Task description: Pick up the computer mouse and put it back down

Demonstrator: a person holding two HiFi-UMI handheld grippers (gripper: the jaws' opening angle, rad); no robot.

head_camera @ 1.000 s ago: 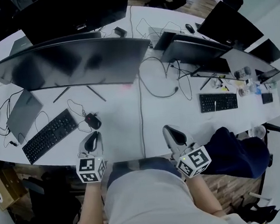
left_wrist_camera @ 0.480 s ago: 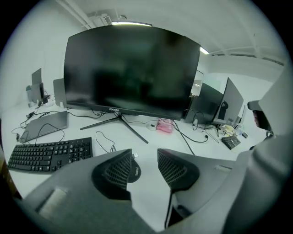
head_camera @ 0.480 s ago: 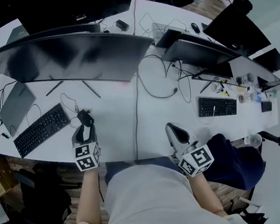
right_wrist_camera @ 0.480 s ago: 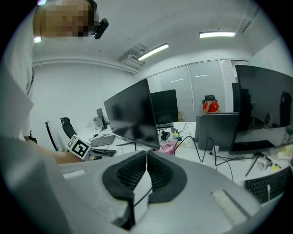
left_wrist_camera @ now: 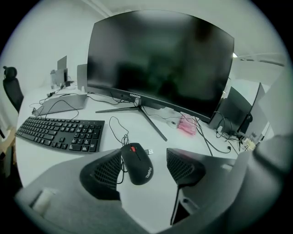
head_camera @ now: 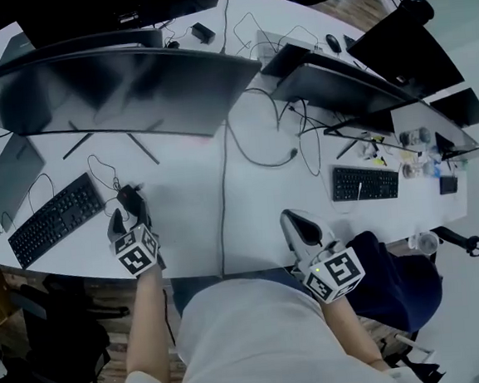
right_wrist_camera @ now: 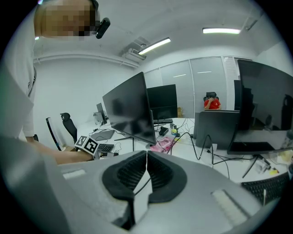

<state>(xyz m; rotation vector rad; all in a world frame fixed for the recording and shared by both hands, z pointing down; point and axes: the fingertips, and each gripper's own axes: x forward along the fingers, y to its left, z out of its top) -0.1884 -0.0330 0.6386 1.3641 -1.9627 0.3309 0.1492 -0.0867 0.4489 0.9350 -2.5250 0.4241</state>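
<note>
A black computer mouse [left_wrist_camera: 136, 163] with a red scroll wheel lies on the white desk [head_camera: 184, 225], its cord looped behind it. In the head view the mouse [head_camera: 129, 195] shows just ahead of the left marker cube. My left gripper [left_wrist_camera: 144, 167] [head_camera: 126, 216] points down at it. Its jaws are opening and stand on either side of the mouse, and the pads are clear of it. My right gripper [head_camera: 301, 226] [right_wrist_camera: 146, 176] hovers at the desk's near edge to the right, shut with nothing between its pads.
A black keyboard [left_wrist_camera: 60, 133] [head_camera: 52, 219] lies left of the mouse. A wide curved monitor [left_wrist_camera: 160, 59] [head_camera: 105, 88] stands behind on thin legs. A cable [head_camera: 220, 192] runs down the desk's middle. A second keyboard [head_camera: 372, 181] and more monitors are at the right.
My left gripper has moved forward and down over the mouse, and its jaws have gone from shut to wide apart. The right gripper has shifted only slightly.
</note>
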